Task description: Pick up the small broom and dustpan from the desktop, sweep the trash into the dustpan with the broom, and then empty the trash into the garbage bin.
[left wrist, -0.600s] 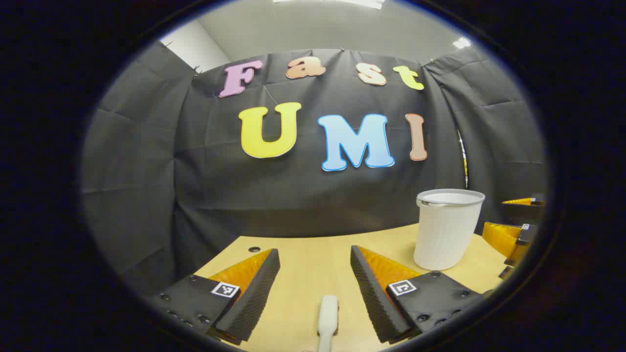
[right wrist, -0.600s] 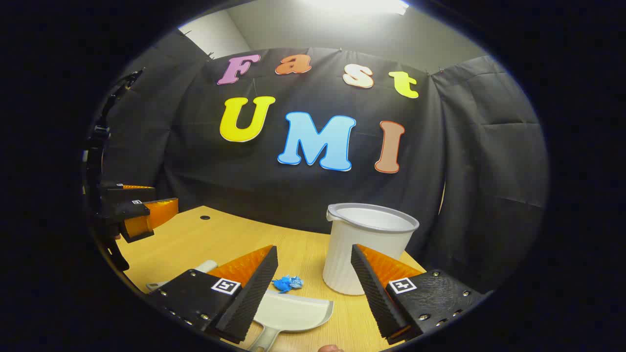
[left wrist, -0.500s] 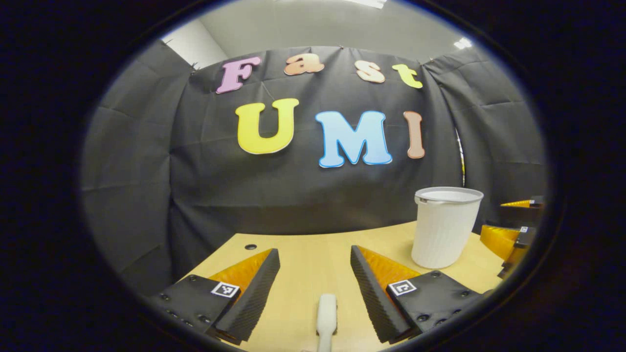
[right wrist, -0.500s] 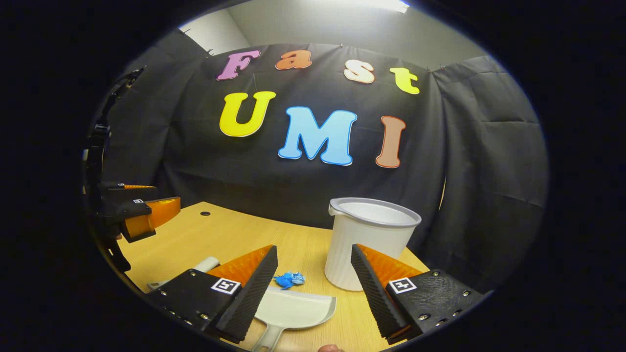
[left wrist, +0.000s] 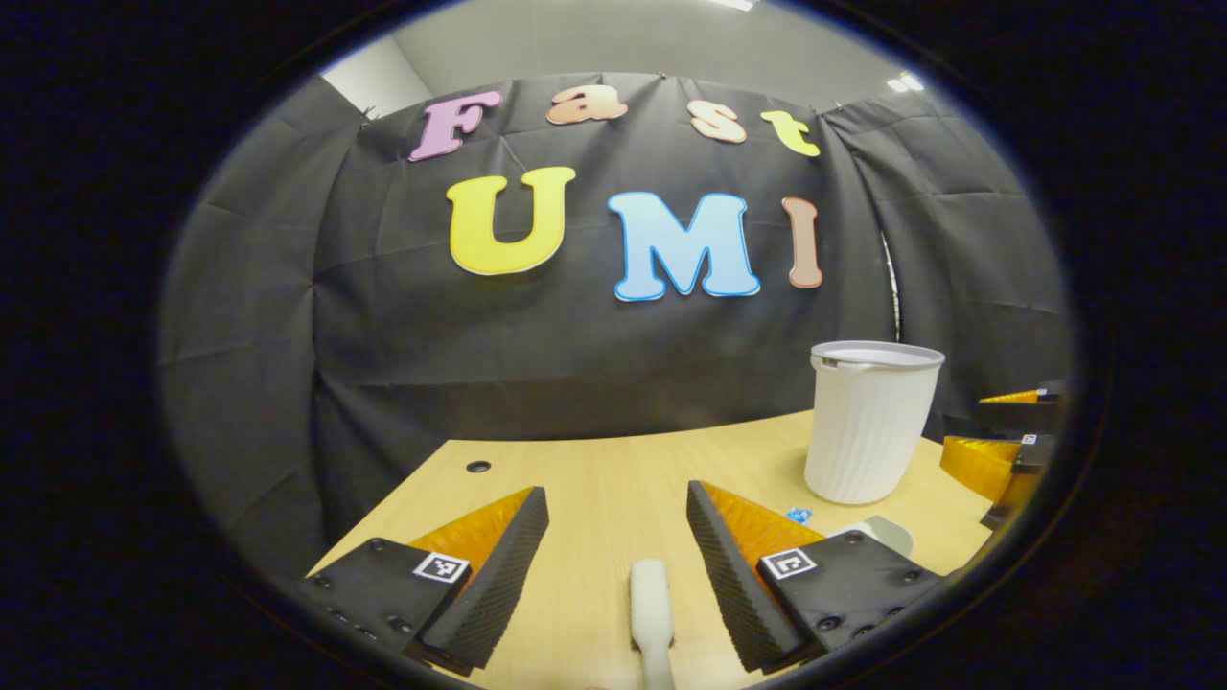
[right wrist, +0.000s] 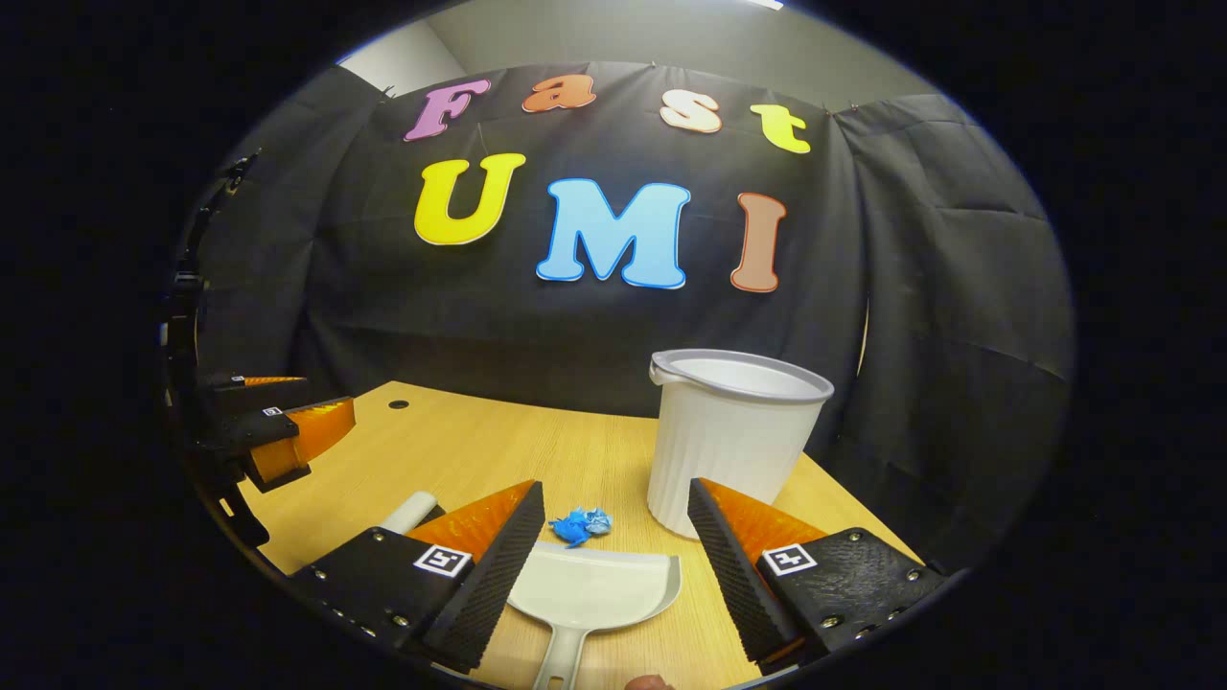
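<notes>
Ceiling light from above, sharp focus, strong fisheye bending at edges.

Left gripper (left wrist: pixel 613 522), lower centre of the left gripper view: two wedge-shaped fingers (left wrist: pixel 498 565) with ribbed inner faces, each set on a dark plate with small round screws and one square black-and-white marker. Right gripper (right wrist: pixel 613 522), lower centre of the right gripper view: same build, same screws and markers. At that view's left edge the left gripper's dark frame rises behind its fingers.

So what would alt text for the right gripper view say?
An open tool hovers over a white dustpan on a wooden desk, with a crumpled blue scrap just beyond it and a white ribbed bin behind.
</notes>
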Motion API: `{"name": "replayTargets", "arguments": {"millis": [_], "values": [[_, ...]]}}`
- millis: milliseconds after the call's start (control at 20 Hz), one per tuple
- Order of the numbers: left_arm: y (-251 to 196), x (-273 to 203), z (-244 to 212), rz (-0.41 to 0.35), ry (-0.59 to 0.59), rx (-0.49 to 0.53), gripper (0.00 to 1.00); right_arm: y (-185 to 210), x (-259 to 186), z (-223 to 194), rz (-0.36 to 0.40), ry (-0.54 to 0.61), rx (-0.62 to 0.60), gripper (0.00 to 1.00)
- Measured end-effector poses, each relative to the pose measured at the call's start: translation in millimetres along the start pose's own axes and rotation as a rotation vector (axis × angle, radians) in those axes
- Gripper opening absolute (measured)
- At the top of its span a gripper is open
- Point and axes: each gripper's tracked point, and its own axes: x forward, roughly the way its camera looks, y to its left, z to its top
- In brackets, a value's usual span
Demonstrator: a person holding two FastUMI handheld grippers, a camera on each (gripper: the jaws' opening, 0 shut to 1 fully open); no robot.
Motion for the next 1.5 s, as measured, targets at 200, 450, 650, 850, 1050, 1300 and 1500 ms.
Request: {"name": "replayTargets", "arguments": {"millis": [200,450,650,850,1050,1300,1500], "values": [[-5.2,4.2,-26.3,-0.041,0.065,0.024,0.96,12.2,-4.6,-29.4,0.005,0.109,0.028,0.94],[-12.4,4.7,-69.1,-0.073,0.181,0.048,0.94,17.4,-8.9,-62.4,-0.006,0.239,0.030,0.95],[-20.0,4.4,-103.5,-0.091,0.287,0.030,0.95,22.4,-13.9,-90.7,0.004,0.364,0.038,0.95],[-25.4,4.9,-143.5,-0.094,0.416,0.029,0.96,20.7,-19.6,-113.5,0.015,0.465,0.035,0.95],[-29.7,6.4,-172.1,-0.096,0.512,0.026,0.95,19.7,-18.9,-138.3,0.029,0.567,0.036,0.95],[-34.7,8.4,-201.5,-0.103,0.638,0.046,0.96,18.6,-13.0,-169.6,0.054,0.695,0.041,0.95],[-37.0,16.0,-222.3,-0.095,0.708,0.070,0.95,21.4,-4.7,-182.9,0.078,0.767,0.046,0.95]]}}
